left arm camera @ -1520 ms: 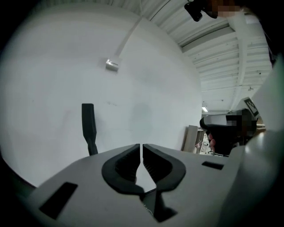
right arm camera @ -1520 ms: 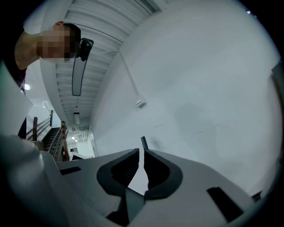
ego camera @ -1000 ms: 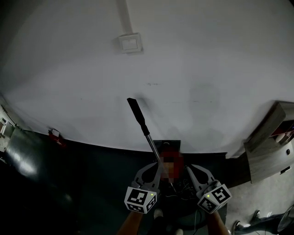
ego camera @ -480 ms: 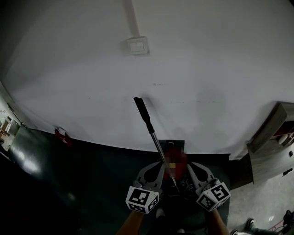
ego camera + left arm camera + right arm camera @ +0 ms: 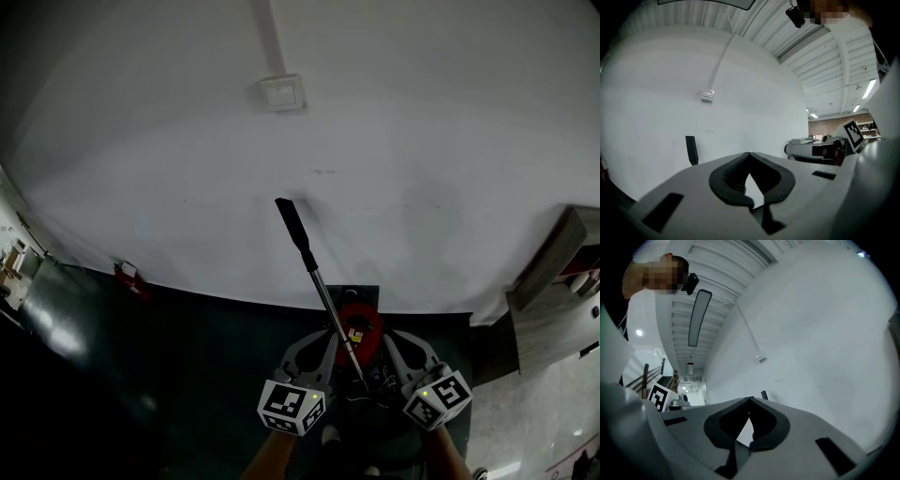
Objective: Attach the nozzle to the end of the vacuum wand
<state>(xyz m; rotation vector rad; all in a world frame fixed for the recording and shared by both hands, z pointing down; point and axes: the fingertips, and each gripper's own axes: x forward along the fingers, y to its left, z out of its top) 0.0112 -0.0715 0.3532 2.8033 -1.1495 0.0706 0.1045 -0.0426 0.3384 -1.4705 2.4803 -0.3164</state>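
In the head view the vacuum wand (image 5: pixel 325 302) stands tilted against the white wall, with the black nozzle (image 5: pixel 292 225) on its top end. The red vacuum body (image 5: pixel 356 330) sits at its foot on the dark floor. My left gripper (image 5: pixel 323 345) is just left of the wand's lower part. My right gripper (image 5: pixel 389 347) is to the right of the body. Both point level toward the wall. The left gripper (image 5: pixel 749 153) is shut and empty, with the nozzle (image 5: pixel 691 150) off to its left. The right gripper (image 5: pixel 750 400) is shut and empty too, and the nozzle tip (image 5: pixel 764 394) shows just beyond it.
A white wall box (image 5: pixel 281 92) with a conduit above it is mounted high on the wall. A wooden cabinet (image 5: pixel 553 281) stands at the right, and a small red item (image 5: pixel 127 277) lies at the wall's foot on the left. Cables lie by the vacuum body.
The head view has shifted a little, so the wall box and wand sit slightly further right. Both grippers stay shut beside the wand. The feet seen at lower right have left the view.
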